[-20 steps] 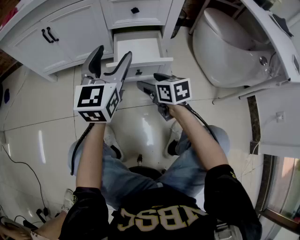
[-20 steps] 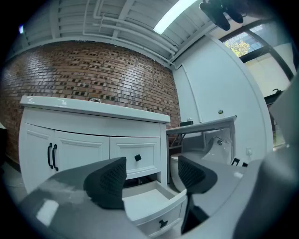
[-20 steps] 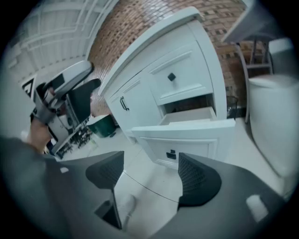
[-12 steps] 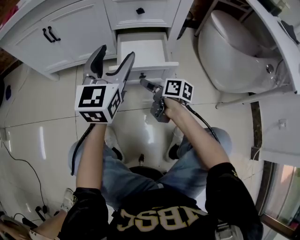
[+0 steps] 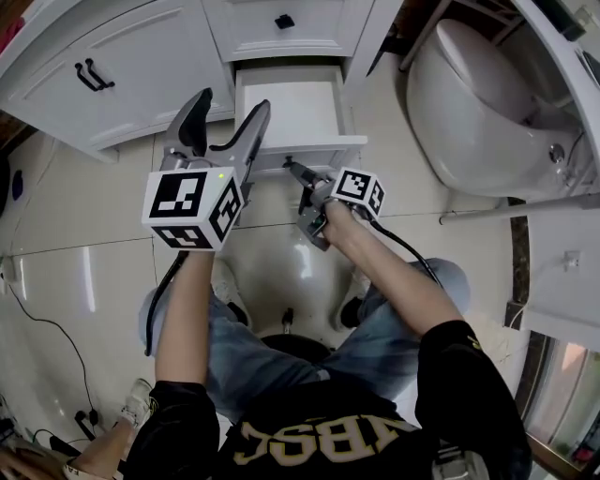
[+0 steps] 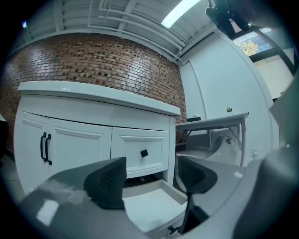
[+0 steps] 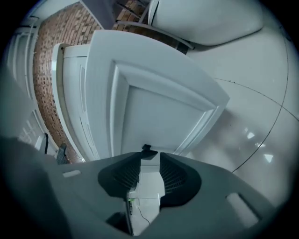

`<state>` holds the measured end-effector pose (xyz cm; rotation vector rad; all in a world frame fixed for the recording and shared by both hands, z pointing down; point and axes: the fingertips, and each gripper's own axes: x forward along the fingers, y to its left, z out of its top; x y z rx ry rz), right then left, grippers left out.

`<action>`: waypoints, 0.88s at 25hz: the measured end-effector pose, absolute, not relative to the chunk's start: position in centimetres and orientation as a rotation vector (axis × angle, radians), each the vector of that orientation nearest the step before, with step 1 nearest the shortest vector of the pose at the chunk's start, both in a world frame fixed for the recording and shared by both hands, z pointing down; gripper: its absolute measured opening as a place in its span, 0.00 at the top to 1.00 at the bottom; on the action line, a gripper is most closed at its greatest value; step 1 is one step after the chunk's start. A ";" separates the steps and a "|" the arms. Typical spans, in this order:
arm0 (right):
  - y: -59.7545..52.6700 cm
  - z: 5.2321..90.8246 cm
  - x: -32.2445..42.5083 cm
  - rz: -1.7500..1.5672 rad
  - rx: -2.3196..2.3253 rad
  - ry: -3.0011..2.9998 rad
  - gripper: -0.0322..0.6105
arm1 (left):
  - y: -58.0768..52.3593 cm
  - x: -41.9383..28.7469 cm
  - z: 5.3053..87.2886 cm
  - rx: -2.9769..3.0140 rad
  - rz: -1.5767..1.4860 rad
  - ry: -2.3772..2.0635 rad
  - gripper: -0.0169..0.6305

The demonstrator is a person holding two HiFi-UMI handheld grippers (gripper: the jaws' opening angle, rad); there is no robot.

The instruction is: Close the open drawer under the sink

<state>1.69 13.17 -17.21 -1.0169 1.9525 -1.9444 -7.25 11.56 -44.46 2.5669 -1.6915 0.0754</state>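
Note:
The white drawer point(image 5: 292, 105) under the sink counter stands pulled out, and its inside looks empty. Its front panel point(image 7: 154, 107) fills the right gripper view, with the small black knob point(image 7: 148, 151) just past the jaw tips. My right gripper point(image 5: 294, 170) points at that knob point(image 5: 287, 160) from the floor side. Its jaws keep a narrow gap with nothing clamped between them point(image 7: 150, 163). My left gripper point(image 5: 228, 108) hovers to the left of the drawer, wide open and empty. In the left gripper view the drawer point(image 6: 154, 205) lies below the left gripper's spread pads point(image 6: 110, 182).
A shut upper drawer point(image 5: 284, 21) sits above the open one, and cabinet doors with black handles point(image 5: 84, 75) are to the left. A white toilet point(image 5: 478, 103) stands close on the right beside a white frame point(image 5: 525, 208). A cable point(image 5: 37, 328) trails over the tiled floor.
My right gripper has moved forward to the drawer front, so its tips are now at the knob. The left gripper has stayed open and has hardly moved.

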 end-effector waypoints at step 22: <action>3.3 -18.3 0.1 -1.908 -1.022 1.836 0.89 | 2.8 -9.8 -39.8 2.451 0.103 -1.690 0.44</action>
